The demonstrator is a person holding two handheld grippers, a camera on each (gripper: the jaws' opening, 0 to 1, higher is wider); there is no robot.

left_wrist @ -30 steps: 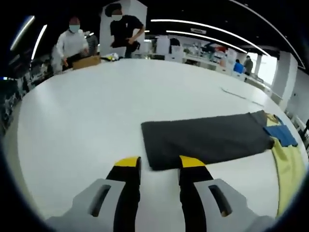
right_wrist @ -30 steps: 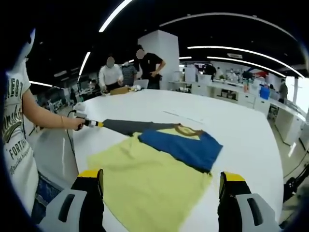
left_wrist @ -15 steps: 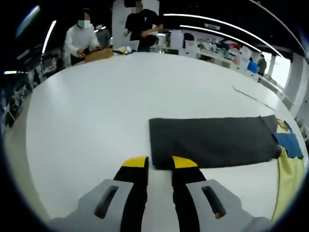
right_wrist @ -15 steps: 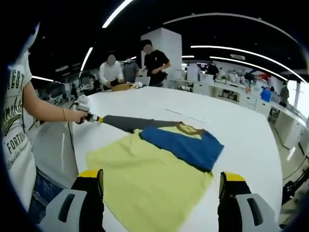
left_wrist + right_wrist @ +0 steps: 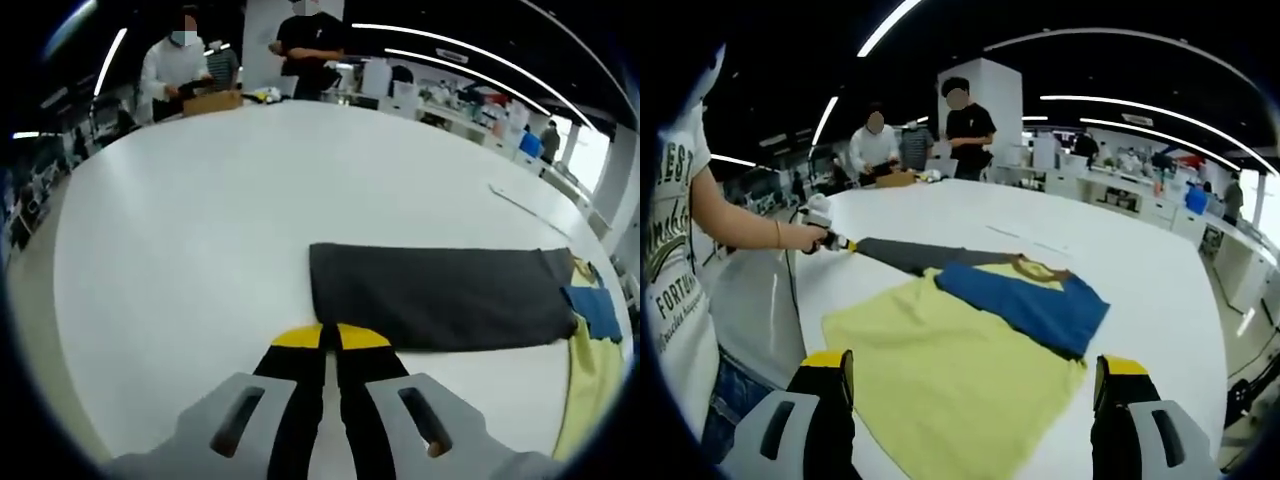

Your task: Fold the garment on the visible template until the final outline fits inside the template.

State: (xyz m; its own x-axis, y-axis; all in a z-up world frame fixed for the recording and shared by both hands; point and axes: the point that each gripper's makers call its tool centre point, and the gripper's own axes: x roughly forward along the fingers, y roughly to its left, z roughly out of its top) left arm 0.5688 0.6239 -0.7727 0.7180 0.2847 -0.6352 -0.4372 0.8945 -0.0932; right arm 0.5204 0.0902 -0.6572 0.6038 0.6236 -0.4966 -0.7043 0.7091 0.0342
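A garment lies flat on the white table (image 5: 190, 200). Its body is yellow (image 5: 940, 370), its chest panel blue (image 5: 1025, 300), and one long grey sleeve (image 5: 430, 295) stretches out to the side. My left gripper (image 5: 330, 337) is shut with its yellow tips pressed together on the near corner of the sleeve's cuff. In the right gripper view the left gripper (image 5: 835, 242) sits in a person's hand at the sleeve's (image 5: 910, 255) far end. My right gripper (image 5: 975, 378) is open wide above the yellow hem, holding nothing.
The person (image 5: 680, 300) holding the grippers stands at the table's left edge. Two people (image 5: 180, 60) work at the far end beside a cardboard box (image 5: 212, 101). The table's right edge (image 5: 1205, 330) drops off close to the garment.
My left gripper's jaws have gone from open to shut at the sleeve's cuff corner. The right gripper stays open in about the same place.
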